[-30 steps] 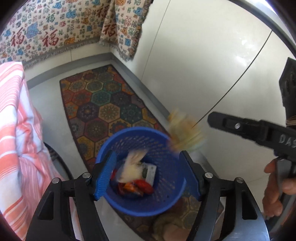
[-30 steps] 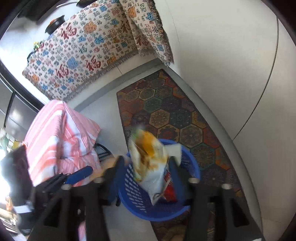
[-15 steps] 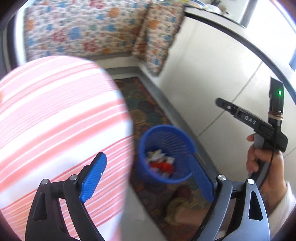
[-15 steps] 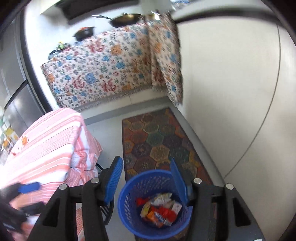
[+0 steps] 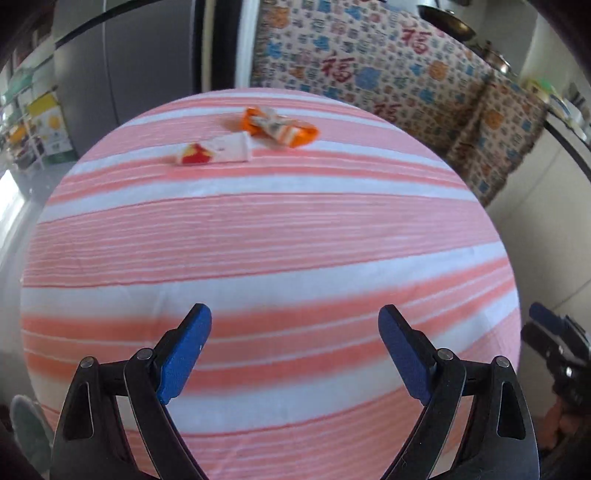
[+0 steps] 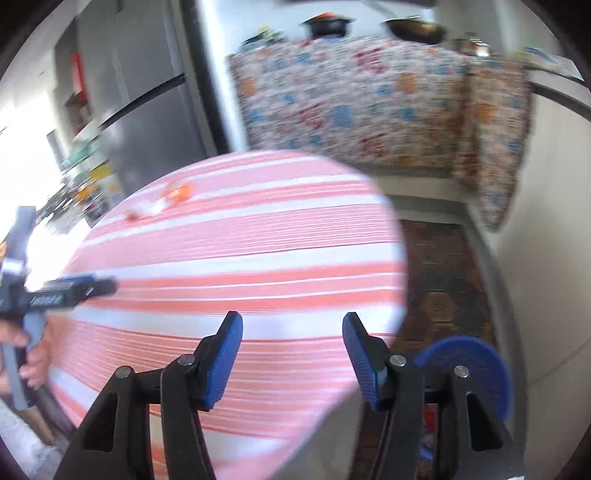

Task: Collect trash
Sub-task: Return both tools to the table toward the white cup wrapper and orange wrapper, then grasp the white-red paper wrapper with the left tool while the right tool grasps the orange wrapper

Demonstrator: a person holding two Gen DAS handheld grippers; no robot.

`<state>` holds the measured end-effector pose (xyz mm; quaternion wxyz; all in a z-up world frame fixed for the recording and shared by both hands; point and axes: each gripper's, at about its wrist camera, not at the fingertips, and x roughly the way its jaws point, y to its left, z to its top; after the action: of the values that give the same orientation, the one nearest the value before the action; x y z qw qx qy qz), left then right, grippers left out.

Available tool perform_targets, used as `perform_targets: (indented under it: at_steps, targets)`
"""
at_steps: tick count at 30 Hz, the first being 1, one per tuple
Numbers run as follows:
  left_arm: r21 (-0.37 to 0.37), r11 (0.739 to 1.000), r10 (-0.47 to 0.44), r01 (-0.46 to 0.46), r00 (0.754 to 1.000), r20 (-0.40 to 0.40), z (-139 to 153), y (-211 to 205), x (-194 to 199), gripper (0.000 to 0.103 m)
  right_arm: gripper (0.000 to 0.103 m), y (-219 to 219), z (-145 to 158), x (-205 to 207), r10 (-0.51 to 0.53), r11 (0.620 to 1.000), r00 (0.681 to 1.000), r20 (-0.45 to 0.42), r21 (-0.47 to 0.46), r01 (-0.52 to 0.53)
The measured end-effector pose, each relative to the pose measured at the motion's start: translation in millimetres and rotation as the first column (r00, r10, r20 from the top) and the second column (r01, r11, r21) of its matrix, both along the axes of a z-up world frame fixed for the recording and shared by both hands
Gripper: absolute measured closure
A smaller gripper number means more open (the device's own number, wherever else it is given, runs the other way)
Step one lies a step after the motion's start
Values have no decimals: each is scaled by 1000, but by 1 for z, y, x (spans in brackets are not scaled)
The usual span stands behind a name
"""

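Left tool point(image 5: 294, 325) wide, empty, right tool point(image 6: 292, 332) opening, empty, crinkled wrappers point(image 5: 275, 127) on striped cloth point(image 5: 258, 236)

Home kitchen: fridge point(image 5: 140, 70), wok point(image 6: 413, 27), covered table point(image 5: 258, 240).

Pink-white striped tablecloth point(image 5: 258, 236), orange wrapper point(image 5: 280, 127), blue basket point(image 6: 476, 363)

Between you and the far edge, the striped tablecloth point(image 5: 280, 236) lies bare and open. Only the orange wrapper point(image 5: 280, 127) and the white wrapper point(image 5: 216, 149) lie there, just beside each other. On your right, the blue basket point(image 6: 476, 369) stands on the floor near the table edge.
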<state>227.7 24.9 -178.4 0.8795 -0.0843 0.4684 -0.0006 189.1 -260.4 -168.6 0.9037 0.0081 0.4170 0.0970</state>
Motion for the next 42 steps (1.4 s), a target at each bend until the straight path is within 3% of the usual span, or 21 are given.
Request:
perform_targets:
  at_steps: [6,8,9,11,15,18,20,22,23,24,27,30,33,37,40,42]
  targets:
    - [100,994,-40,44,999,-35,-17,48,38,11,45,103,-41,46,142,988,984,-105,-43,-147]
    - [126,990,-65,67,998,-23,-16,63,51,11,44,121,-53,57,154,985,979,-131,-60,-163]
    - [132,988,-81,82,997,-14,-15,69,59,11,44,126,-54,57,153,982,983,-101,-94,-162]
    - [140,985,-106,103,994,13,-11,87,71,11,37,140,-56,57,162,976,983,-90,-132,-173]
    - [168,971,-177,168,983,42,-11,94,103,11,35,138,-58,51,176,974,982,-73,-129,-184]
    - [207,941,-281,269,959,32,-16,80,118,13,35,137,-60,54,178,974,981,-74,-130,-186]
    - [286,893,-370,347,928,30,-18,64,121,17,34,138,-61,55,176,973,982,-71,-135,-185]
    - [350,852,-417,388,909,8,-21,53,124,28,34,137,-61,54,175,974,982,-69,-134,-182]
    - [351,849,-420,396,907,-6,-22,52,128,44,34,137,-62,54,174,975,982,-68,-130,-182]
    - [322,860,-413,396,910,-18,-23,53,131,66,34,137,-62,54,174,975,982,-68,-128,-182]
    - [230,912,-350,339,937,7,-15,67,133,88,34,137,-62,54,175,975,982,-68,-130,-182]
    - [119,957,-268,263,963,26,-3,79,124,95,34,137,-62,54,175,975,982,-68,-127,-183]
    - [9,981,-194,193,981,25,9,84,99,95,30,135,-62,57,197,973,977,-84,-102,-205]
    - [-113,986,-124,126,992,20,12,83,66,95,30,133,-53,91,240,970,953,-185,4,-244]
    - [-146,981,-124,125,992,19,10,79,58,95,30,149,-32,136,280,957,945,-172,-34,-290]
    - [-130,983,-131,133,991,23,9,76,57,95,30,167,-21,166,314,941,937,-152,-82,-328]
